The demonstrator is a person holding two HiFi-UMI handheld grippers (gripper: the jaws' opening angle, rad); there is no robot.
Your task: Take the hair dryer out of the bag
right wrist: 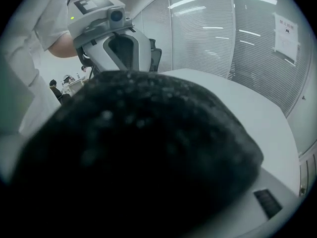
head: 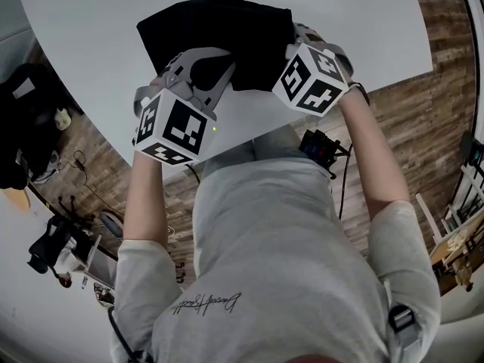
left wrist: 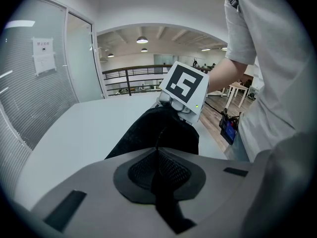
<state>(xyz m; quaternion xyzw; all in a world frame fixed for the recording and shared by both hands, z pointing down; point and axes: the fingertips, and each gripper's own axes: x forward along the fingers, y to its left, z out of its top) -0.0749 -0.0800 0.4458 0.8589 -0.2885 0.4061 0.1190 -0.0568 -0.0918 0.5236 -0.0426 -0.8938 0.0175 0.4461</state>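
Two tongs at work. My left gripper [left wrist: 158, 150] pinches a fold of the black bag [head: 219, 29]. My right gripper [head: 296, 42] is spread wide against its bulk, gripping nothing. Hair dryer unseen, presumably inside; the whole extraction remains. Bag lies on the white table [head: 363, 21].

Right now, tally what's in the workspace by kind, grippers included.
black bag: 1
grippers: 2 (left gripper, right gripper)
white table: 1
Total: 4
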